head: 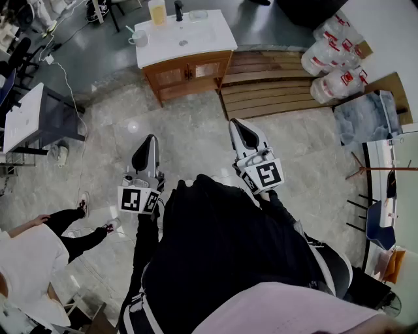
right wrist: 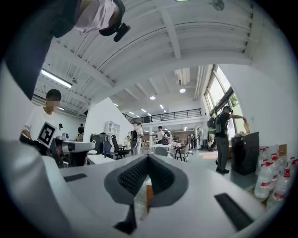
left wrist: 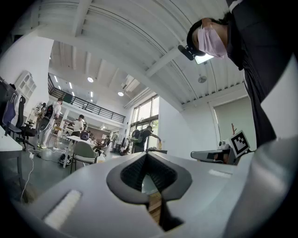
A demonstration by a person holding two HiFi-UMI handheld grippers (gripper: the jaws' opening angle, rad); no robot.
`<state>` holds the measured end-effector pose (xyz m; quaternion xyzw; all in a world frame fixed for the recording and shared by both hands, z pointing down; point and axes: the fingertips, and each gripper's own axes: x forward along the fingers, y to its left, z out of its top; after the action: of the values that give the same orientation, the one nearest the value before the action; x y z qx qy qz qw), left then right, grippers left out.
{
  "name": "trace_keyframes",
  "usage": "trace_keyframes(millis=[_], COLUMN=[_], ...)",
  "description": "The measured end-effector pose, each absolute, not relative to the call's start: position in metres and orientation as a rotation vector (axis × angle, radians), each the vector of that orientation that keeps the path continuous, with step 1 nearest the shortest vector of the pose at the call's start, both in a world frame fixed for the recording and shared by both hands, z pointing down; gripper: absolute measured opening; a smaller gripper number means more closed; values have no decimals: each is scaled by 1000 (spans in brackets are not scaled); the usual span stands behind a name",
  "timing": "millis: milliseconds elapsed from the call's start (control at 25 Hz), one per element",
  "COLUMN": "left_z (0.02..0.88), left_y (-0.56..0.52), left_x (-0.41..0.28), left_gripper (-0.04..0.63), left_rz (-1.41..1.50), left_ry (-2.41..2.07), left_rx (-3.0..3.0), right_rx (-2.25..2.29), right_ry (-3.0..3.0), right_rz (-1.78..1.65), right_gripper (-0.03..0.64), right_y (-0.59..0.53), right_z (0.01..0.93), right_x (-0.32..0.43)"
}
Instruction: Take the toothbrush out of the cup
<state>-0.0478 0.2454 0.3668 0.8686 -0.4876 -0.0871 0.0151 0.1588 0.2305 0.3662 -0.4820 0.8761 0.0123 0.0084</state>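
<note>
A white cup (head: 139, 38) stands at the left end of the white washbasin top (head: 209, 39), far ahead in the head view. A thin greenish toothbrush (head: 130, 29) sticks out of it to the left. My left gripper (head: 147, 145) and right gripper (head: 239, 128) are held side by side over the stone floor, well short of the washbasin, both pointing toward it. The left gripper (left wrist: 148, 156) has its jaws shut with nothing between them. The right gripper (right wrist: 148, 159) also looks shut and empty. Neither gripper view shows the cup clearly.
A yellow bottle (head: 157, 12) and a black tap (head: 178, 10) stand on the basin's wooden cabinet (head: 188, 73). A slatted wooden platform (head: 274, 81) and packs of water bottles (head: 333, 62) lie to the right. A desk (head: 29, 114) and a seated person (head: 39, 251) are at the left.
</note>
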Motion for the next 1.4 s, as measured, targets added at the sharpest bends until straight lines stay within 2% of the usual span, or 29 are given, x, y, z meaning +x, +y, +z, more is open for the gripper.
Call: trace_keyframes(millis=[960, 1040, 1120, 1400], left_z=[362, 362, 364, 369], left_y=[244, 243, 241, 232], left_x=[-42, -39, -35, -28], left_gripper=[8, 39, 134, 229], left_rz=[-253, -251, -242, -220], left_ry=[-1582, -1576, -1573, -1609], left_rx=[2720, 2722, 2717, 2693], right_rx=[-1480, -1477, -1475, -1460], right_ry=[2725, 2727, 2730, 2738], right_rz=[38, 35, 31, 10], right_gripper=[0, 0, 0, 0], right_y=[230, 230, 229, 224], right_z=[363, 363, 364, 367], right_x=[166, 167, 169, 177])
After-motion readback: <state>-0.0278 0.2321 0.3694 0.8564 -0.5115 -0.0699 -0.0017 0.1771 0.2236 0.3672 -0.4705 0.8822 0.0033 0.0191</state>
